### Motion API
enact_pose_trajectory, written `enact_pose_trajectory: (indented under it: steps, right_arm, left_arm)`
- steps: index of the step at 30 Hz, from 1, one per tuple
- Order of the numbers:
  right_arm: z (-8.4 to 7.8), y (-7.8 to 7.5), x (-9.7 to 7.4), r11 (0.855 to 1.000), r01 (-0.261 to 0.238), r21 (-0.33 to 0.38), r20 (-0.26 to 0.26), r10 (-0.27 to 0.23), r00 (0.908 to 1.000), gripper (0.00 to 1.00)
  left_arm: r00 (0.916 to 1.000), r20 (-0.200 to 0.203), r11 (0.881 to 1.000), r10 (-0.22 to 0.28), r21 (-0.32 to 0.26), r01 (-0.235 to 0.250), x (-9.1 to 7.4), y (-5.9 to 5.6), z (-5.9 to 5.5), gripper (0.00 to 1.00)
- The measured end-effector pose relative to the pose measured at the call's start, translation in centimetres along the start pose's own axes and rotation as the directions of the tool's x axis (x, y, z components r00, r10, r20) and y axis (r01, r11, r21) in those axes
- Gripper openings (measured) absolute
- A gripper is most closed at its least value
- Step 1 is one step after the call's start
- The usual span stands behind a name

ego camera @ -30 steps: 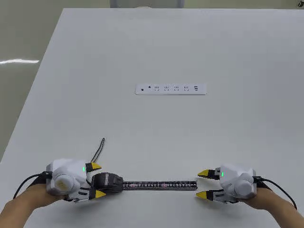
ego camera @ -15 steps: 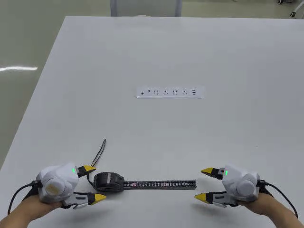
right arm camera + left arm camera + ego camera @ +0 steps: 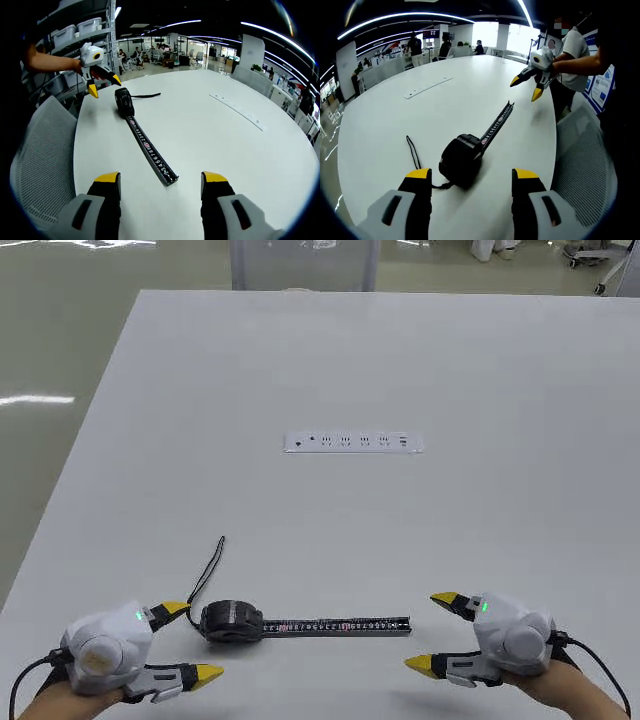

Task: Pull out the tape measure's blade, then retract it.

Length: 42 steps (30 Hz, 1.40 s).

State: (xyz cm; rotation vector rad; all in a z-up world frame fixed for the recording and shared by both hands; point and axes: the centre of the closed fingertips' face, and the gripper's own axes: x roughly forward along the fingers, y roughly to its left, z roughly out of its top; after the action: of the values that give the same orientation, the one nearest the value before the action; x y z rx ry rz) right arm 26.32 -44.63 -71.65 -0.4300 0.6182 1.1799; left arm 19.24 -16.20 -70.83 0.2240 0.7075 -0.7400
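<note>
both grippers have backed off from the tape measure. the left gripper (image 3: 195,640), which a second ago had its jaws round the case (image 3: 230,621), now sits in the lower left of the head view, just clear of it. the right gripper (image 3: 428,631), lower right, has drawn away from the blade's tip. each has its jaws spread and pinches nothing.

the case lies low and left of centre, with the blade (image 3: 340,625) run out flat to the right. its end hook (image 3: 172,181) is near the right gripper but apart from it. the black case looks compact, dense and grippy, so a firm pinch across its flanks should hold. the blade is likely thin, springy steel, best taken at the hook, and it may snap back fast when let go. a floppy strap (image 3: 207,565) trails up and left, and is no place to grab.

the white table (image 3: 400,360) looks smooth, so the case could slide unless held. a power strip (image 3: 353,443) lies mid-frame, well apart. a chair (image 3: 305,265) and glossy floor (image 3: 60,330) show at the top edge.
</note>
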Motion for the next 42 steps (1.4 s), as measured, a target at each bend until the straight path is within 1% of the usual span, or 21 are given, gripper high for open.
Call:
enact_pose_trajectory:
  steps: [1,4,7,10,13,14,16,18,23,25,27,31,36,40,42]
  right_arm:
    - [0.1,-0.1,-0.2,1.000,0.018,0.013,0.003,-0.018,0.9998,0.66]
    - [0.4,0.0,-0.8,0.998,0.047,0.036,0.019,-0.048,0.9987,0.69]
    - [0.6,0.4,-1.3,0.996,0.066,0.055,0.021,-0.067,0.9975,0.71]
    - [0.8,0.7,-1.7,0.993,0.090,0.078,0.024,-0.092,0.9955,0.74]
    - [1.0,1.2,-2.0,0.991,0.098,0.090,0.026,-0.101,0.9945,0.77]
    - [1.0,1.4,-2.2,0.990,0.104,0.092,0.026,-0.107,0.9940,0.78]
    - [1.1,1.7,-2.5,0.988,0.115,0.102,0.027,-0.118,0.9926,0.79]
    - [1.3,2.0,-2.7,0.986,0.121,0.118,0.037,-0.126,0.9914,0.81]
    - [1.5,2.7,-3.3,0.982,0.141,0.129,0.040,-0.147,0.9884,0.85]
    - [1.7,2.9,-3.6,0.980,0.146,0.137,0.046,-0.154,0.9871,0.86]
    - [1.8,3.0,-3.8,0.979,0.152,0.138,0.047,-0.160,0.9860,0.87]
    - [2.2,3.3,-4.3,0.975,0.164,0.152,0.056,-0.174,0.9830,0.91]
    - [2.3,3.7,-4.8,0.969,0.182,0.170,0.059,-0.194,0.9792,0.94]
    - [2.3,4.1,-4.9,0.963,0.194,0.186,0.061,-0.209,0.9761,0.97]
    - [2.2,4.3,-4.9,0.962,0.198,0.189,0.061,-0.213,0.9752,0.98]
  left_arm:
    - [1.0000,0.003,1.000,0.000,-0.004,0.000,-0.1,-0.1,0.0,0.64]
    - [1.0000,0.004,1.000,0.001,-0.007,-0.001,-0.4,-0.4,0.0,0.66]
    - [0.9999,0.007,1.000,0.009,-0.020,-0.009,-0.6,-0.6,0.1,0.69]
    - [0.9995,0.019,0.999,0.026,-0.034,-0.026,-1.0,-0.8,0.2,0.72]
    - [0.9982,0.028,0.997,0.054,-0.048,-0.052,-1.4,-0.8,0.3,0.74]
    - [0.9977,0.032,0.997,0.060,-0.054,-0.058,-1.7,-1.0,0.5,0.75]
    - [0.9964,0.036,0.995,0.076,-0.068,-0.074,-2.0,-1.1,0.4,0.77]
    - [0.9958,0.037,0.994,0.084,-0.072,-0.081,-2.3,-1.3,0.5,0.79]
    - [0.9919,0.038,0.989,0.121,-0.088,-0.118,-3.1,-1.4,0.6,0.83]
    - [0.9894,0.051,0.986,0.136,-0.107,-0.130,-3.4,-1.3,0.7,0.84]
    - [0.9867,0.060,0.984,0.151,-0.107,-0.144,-3.6,-1.4,0.9,0.84]
    - [0.9828,0.063,0.980,0.173,-0.115,-0.165,-4.0,-1.5,1.2,0.87]
    - [0.9767,0.078,0.973,0.200,-0.133,-0.189,-4.3,-1.6,1.6,0.92]
    - [0.9720,0.085,0.966,0.219,-0.161,-0.203,-4.6,-1.9,1.9,0.96]
    - [0.9709,0.088,0.964,0.223,-0.168,-0.206,-4.6,-2.1,1.9,0.99]
